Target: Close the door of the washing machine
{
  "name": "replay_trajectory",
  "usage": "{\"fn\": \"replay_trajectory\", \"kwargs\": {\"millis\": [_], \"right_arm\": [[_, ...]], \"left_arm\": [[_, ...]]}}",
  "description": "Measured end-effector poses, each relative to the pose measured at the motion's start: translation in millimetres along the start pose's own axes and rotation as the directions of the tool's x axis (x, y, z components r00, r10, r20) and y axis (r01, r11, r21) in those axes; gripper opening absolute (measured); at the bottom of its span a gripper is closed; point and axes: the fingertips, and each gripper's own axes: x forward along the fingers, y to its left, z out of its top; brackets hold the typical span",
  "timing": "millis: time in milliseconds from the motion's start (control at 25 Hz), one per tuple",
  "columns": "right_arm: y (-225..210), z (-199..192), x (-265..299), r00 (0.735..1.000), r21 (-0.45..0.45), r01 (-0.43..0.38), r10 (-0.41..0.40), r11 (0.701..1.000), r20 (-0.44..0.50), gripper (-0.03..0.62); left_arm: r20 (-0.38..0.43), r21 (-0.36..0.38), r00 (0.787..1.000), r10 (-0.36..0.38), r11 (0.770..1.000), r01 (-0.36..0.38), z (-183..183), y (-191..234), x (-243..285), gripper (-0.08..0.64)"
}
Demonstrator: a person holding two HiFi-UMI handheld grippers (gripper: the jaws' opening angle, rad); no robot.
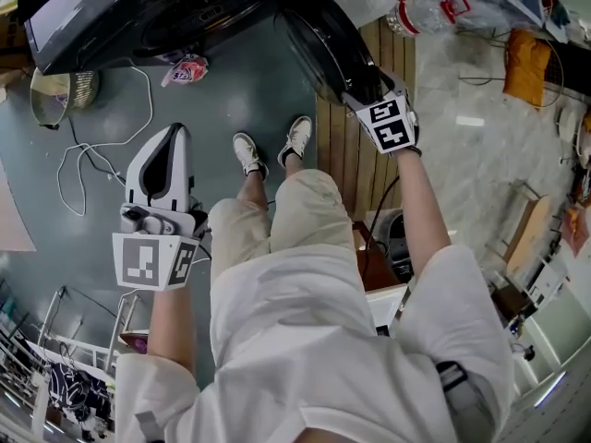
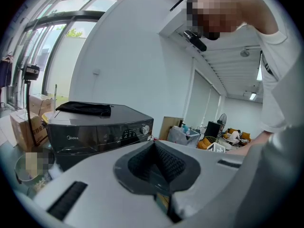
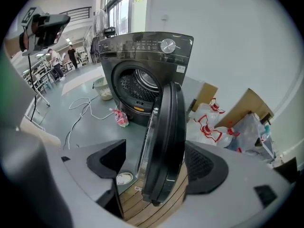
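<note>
The dark front-loading washing machine stands at the top left of the head view. Its round door is swung wide open toward the right. In the right gripper view the drum opening shows behind the door, which stands edge-on. My right gripper is open and straddles the door's free edge: the right pad lies against the outer face, and a gap shows at the left pad. My left gripper hangs low at the left, away from the machine, shut on nothing.
A pink packet, a white cable and a basket lie on the floor in front of the machine. Wooden boards run under the door. Plastic bags and cardboard sit to the right. My shoes are below the door.
</note>
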Motion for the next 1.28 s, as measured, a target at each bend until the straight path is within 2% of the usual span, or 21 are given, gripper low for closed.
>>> {"fn": "replay_trajectory", "kwargs": {"millis": [360,680,1040,1280], "right_arm": [[42.5,15.5,8.0,1.0,0.046,-0.029,0.03,0.998,-0.009,0.353],[90.8,50.9,22.5,0.995,0.032,-0.095,0.094,0.995,0.038,0.353],[136.7,89.3,45.1,0.985,0.065,-0.167,0.163,0.984,0.06,0.353],[157.1,114.1,56.2,0.982,0.149,-0.181,0.169,0.972,0.09,0.353]], "left_arm": [[0.019,-0.017,1.0,0.009,1.0,-0.009,1.3,15.0,-16.3,0.003],[0.025,-0.043,0.999,0.047,0.998,-0.046,-4.4,37.2,-35.5,0.003],[0.032,-0.065,0.994,0.104,0.993,-0.102,-7.9,67.6,-58.0,0.003],[0.035,-0.085,0.99,0.14,0.987,-0.136,-9.1,86.1,-68.2,0.003]]}}
